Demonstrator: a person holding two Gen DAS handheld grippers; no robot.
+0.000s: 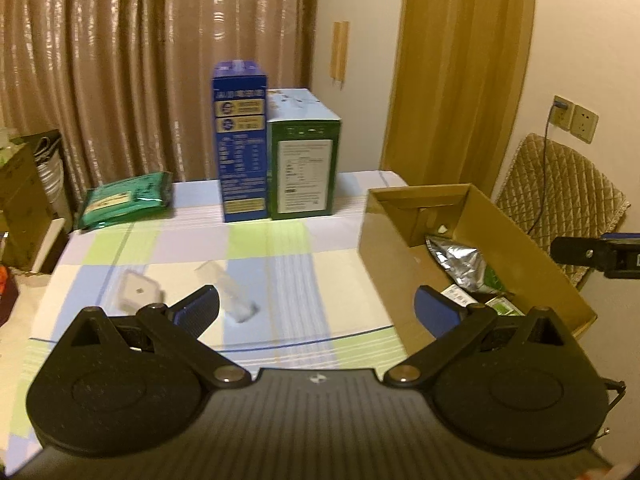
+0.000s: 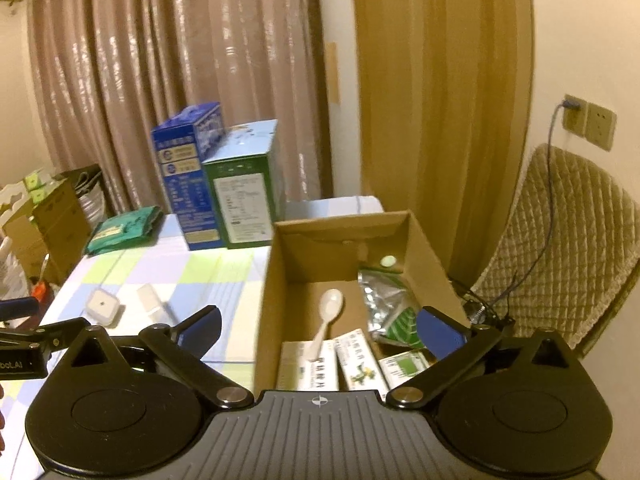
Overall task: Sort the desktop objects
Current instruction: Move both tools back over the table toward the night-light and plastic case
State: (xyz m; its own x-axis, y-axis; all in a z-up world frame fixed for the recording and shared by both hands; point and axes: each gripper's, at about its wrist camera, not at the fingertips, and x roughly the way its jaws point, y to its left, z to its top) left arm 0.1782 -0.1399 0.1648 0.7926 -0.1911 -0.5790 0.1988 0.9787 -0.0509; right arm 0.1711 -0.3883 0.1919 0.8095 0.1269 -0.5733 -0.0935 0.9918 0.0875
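Observation:
A cardboard box [image 1: 394,250] [image 2: 272,300] stands on the checked tablecloth at the right. It holds a white spoon [image 2: 328,320], a silver foil pouch [image 2: 382,296] [image 1: 460,260] and several medicine packets [image 2: 358,364]. A small white square case [image 1: 138,290] [image 2: 103,305] and a clear plastic item [image 1: 234,294] [image 2: 152,300] lie on the cloth to its left. My left gripper [image 1: 316,310] is open and empty above the cloth. My right gripper [image 2: 320,330] is open and empty above the box.
A tall blue carton [image 1: 242,140] [image 2: 188,176] and a green carton [image 1: 304,160] [image 2: 244,192] stand at the table's back. A green packet [image 1: 124,200] [image 2: 124,228] lies back left. A padded chair [image 2: 560,248] stands at the right. Cardboard boxes [image 2: 52,220] stand on the left.

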